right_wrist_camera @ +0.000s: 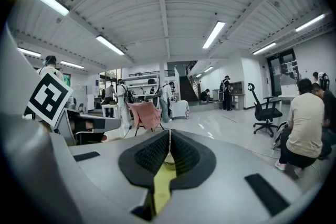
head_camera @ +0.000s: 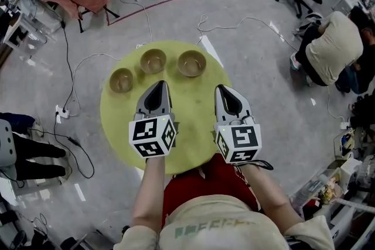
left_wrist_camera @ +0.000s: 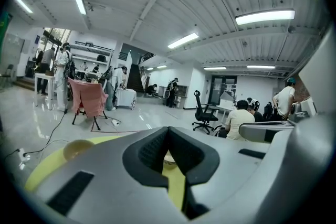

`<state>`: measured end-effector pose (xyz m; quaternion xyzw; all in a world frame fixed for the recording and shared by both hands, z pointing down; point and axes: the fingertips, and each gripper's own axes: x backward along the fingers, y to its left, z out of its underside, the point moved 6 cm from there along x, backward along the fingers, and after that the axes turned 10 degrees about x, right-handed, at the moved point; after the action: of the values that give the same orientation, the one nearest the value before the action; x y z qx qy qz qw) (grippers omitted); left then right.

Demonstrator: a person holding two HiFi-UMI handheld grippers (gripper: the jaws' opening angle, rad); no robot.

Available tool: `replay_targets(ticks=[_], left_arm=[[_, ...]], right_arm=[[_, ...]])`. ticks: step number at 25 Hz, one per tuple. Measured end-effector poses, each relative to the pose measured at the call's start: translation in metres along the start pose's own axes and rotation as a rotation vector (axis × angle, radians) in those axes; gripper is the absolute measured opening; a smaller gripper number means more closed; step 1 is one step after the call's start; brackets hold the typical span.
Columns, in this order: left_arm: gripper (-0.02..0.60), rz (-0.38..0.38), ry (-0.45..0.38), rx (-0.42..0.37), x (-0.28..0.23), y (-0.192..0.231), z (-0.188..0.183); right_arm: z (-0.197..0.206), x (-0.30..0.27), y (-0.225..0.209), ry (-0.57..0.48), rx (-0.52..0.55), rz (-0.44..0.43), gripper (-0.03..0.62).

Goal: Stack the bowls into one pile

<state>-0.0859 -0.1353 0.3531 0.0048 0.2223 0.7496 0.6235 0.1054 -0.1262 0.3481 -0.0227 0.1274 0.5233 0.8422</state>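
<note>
The person stands at the near edge of a round yellow-green table (head_camera: 193,117) with both bare forearms stretched forward and roughly parallel, a gripper in each hand. The left gripper (head_camera: 159,85) hangs over the middle of the table, nose pointing away from the body toward the bowls, its marker cube (head_camera: 153,136) at the near end just above the wrist. The right gripper (head_camera: 225,89) sits beside it at about the same reach, well apart from it and angled slightly outward. In the left gripper view its jaws are pressed together at the tips with nothing between them; only the tabletop and a bowl beyond show through the hollow behind the pads. The right gripper is clenched the same way, its pads meeting in a thin seam and empty. Three tan bowls stand upright and separate in a shallow arc along the far side of the table: the left bowl (head_camera: 121,79), the middle bowl (head_camera: 152,60) just ahead of the left gripper's nose, and the right bowl (head_camera: 191,63) between the two grippers' lines. None is stacked on another, and neither gripper touches a bowl.
</note>
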Motion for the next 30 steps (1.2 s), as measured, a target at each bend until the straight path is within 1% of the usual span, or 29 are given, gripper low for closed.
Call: replay_targets(ticks=[11,22,30], left_arm=[[0.023,0.025,-0.013,0.001,0.044,0.013,-0.006],[0.023,0.046,-0.013,-0.007,0.088,0.026,0.002],[0.023,0.070,-0.015,-0.038,0.120,0.027,0.005]], right_arm=[[-0.015,0.026,0.030,-0.026,0.025,0.021,0.037],[-0.017,0.055,0.063,-0.037,0.036,0.038,0.037],[-0.018,0.080,0.087,-0.051,0.043,0.045,0.035]])
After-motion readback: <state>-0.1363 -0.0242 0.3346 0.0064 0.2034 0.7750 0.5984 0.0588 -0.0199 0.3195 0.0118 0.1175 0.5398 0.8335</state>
